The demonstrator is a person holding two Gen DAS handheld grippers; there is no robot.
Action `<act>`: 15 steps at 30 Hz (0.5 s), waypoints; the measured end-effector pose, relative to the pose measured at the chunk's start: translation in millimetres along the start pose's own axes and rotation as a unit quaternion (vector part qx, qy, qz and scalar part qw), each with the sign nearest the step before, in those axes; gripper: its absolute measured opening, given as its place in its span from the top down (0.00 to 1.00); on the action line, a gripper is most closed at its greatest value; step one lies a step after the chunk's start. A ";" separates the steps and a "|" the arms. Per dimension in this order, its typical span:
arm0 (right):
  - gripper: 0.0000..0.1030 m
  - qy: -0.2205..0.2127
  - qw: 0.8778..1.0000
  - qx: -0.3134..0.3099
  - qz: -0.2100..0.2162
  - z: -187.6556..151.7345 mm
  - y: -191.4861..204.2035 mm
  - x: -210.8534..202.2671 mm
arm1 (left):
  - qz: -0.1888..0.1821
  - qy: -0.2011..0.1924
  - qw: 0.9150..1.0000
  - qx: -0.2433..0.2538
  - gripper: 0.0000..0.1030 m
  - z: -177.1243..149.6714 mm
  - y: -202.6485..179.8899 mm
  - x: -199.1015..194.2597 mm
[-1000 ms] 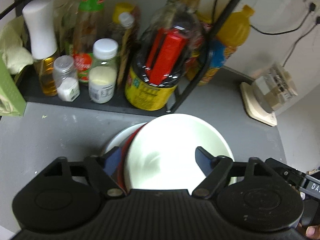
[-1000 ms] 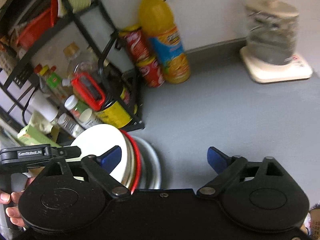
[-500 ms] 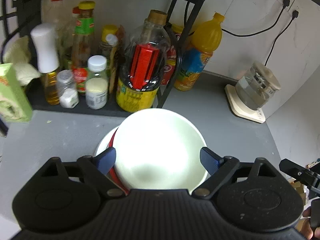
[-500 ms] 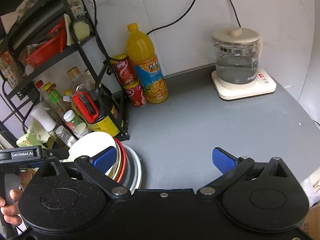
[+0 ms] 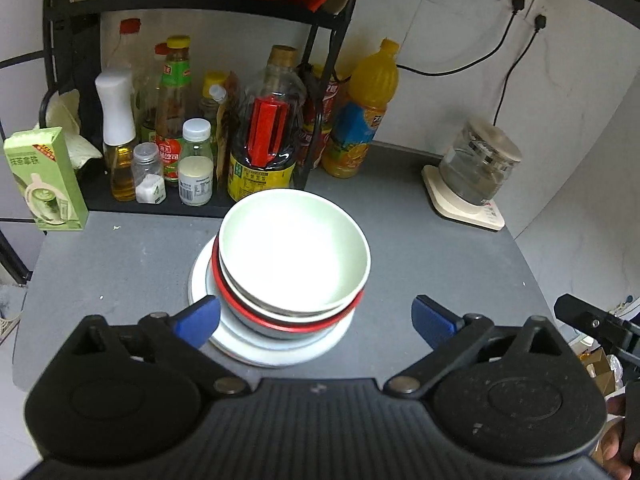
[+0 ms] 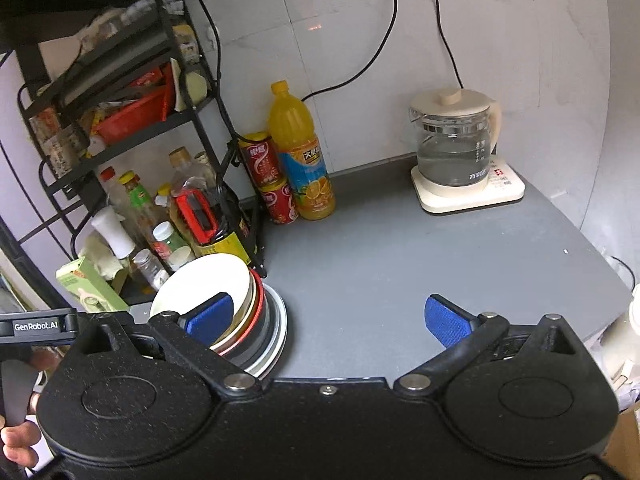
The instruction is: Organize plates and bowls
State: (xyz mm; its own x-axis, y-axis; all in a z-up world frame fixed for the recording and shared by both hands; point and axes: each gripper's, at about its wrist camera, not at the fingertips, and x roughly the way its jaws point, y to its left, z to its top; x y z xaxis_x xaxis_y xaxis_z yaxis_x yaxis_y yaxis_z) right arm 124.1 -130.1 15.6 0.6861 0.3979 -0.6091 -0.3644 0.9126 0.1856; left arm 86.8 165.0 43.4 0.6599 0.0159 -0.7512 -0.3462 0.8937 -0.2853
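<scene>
A stack of dishes stands on the grey table (image 5: 120, 272): a white plate (image 5: 276, 350) at the bottom, a red-rimmed bowl (image 5: 280, 322) on it, and a white bowl (image 5: 294, 246) nested on top. My left gripper (image 5: 316, 320) hovers above the near side of the stack, its jaws opening wide, with nothing pressed between the blue pads (image 5: 198, 320). In the right wrist view the same white bowl (image 6: 200, 284) and plate (image 6: 280, 320) sit at the lower left. My right gripper (image 6: 328, 320) is open over bare table to the right of the stack, holding nothing.
A black rack (image 5: 320, 52) crowded with sauce bottles stands behind the stack. Beside it are an orange juice bottle (image 5: 362, 120), red cans (image 6: 266, 164) and a glass kettle (image 6: 454, 148) on its base. A green carton (image 5: 44, 178) stands at the left.
Both grippers have drawn back and upward from the stack, which now looks smaller. The left jaws have spread wider, away from the white bowl's sides. The stack has stayed put.
</scene>
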 end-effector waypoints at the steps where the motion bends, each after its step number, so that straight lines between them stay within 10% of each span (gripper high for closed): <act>1: 0.00 -0.002 1.000 -0.002 0.000 -2.6 0.7 -4.6 | 0.000 -0.002 1.000 0.000 0.01 -3.9 -1.6 -4.3; 15: 0.00 -0.014 1.000 -0.014 -0.013 -35.9 10.0 -51.7 | -0.016 -0.031 0.999 0.025 0.01 -44.6 -5.0 -44.5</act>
State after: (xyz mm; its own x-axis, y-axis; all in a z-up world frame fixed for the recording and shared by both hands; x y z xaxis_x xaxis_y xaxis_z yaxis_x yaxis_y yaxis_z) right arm 62.5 -144.9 21.2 0.7136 0.3762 -0.5910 -0.3626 0.9201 0.1478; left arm 29.5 139.8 51.7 0.7105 0.0138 -0.7036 -0.2925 0.9151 -0.2775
